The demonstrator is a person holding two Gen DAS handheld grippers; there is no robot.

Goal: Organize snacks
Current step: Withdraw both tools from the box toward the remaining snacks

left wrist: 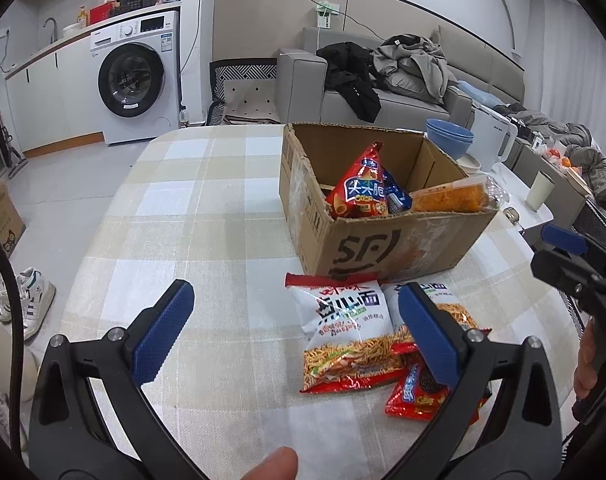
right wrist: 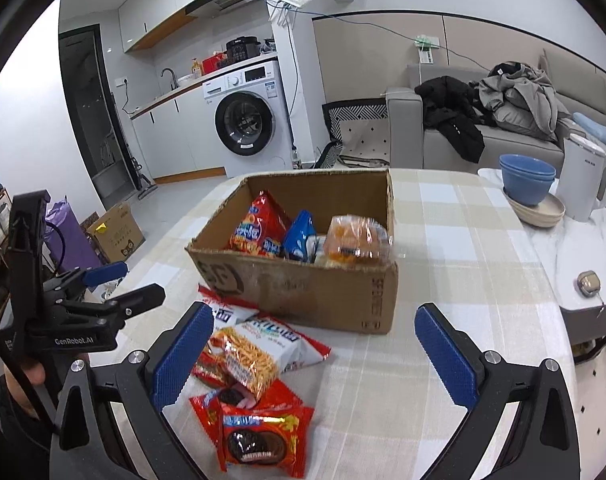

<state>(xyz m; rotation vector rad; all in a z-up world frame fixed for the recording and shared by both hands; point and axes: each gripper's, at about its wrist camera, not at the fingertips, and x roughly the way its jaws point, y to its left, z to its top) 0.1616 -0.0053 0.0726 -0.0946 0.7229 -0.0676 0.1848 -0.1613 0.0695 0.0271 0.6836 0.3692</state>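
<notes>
The checked tablecloth [left wrist: 191,200] runs wide and bare across the left half of the table, while the open cardboard box [right wrist: 311,292] sits on the far right part of it, flaps up, with a red chip bag [right wrist: 259,226], a blue packet [right wrist: 301,236] and a clear-wrapped orange bread pack [right wrist: 357,240] standing inside. Just in front of the box's near wall lie two white noodle packs [left wrist: 345,332] overlapping, and nearest of all two red cookie packets [right wrist: 263,436], flat on the cloth. Left gripper [left wrist: 297,330] hangs released over the noodle packs, right gripper [right wrist: 311,352] spread wide, gripping nothing
</notes>
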